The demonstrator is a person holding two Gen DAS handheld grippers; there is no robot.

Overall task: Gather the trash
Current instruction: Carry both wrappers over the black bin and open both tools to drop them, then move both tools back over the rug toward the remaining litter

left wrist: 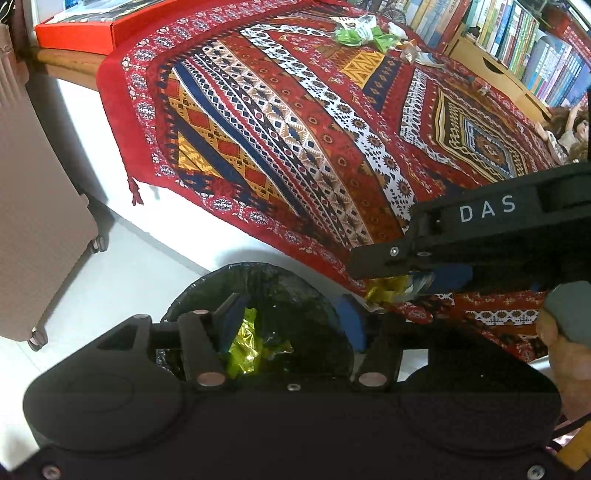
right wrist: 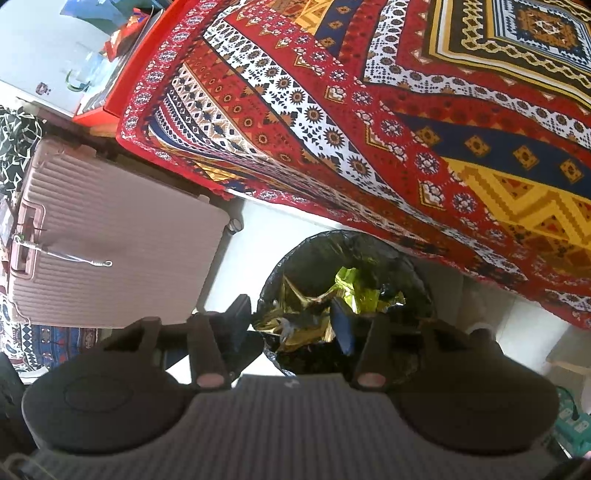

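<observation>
Hovering over one bin [right wrist: 343, 258]: two grippers, left [left wrist: 291, 325] and right [right wrist: 291, 321], jaws apart, empty.

You've got a patterned cloth [left wrist: 295, 147] over the table, a pink suitcase [right wrist: 110, 240] on the floor, a red box [left wrist: 85, 33], and bookshelves [left wrist: 517, 44] behind.

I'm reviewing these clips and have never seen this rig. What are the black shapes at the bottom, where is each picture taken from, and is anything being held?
Each picture comes from a camera on a hand-held gripper, looking along its fingers. The left hand-held gripper and right hand-held gripper are both open above a black-lined trash bin. Crumpled gold foil sits between the fingers, seemingly released. More scraps lie on the patterned tablecloth. A pink suitcase stands nearby.
</observation>
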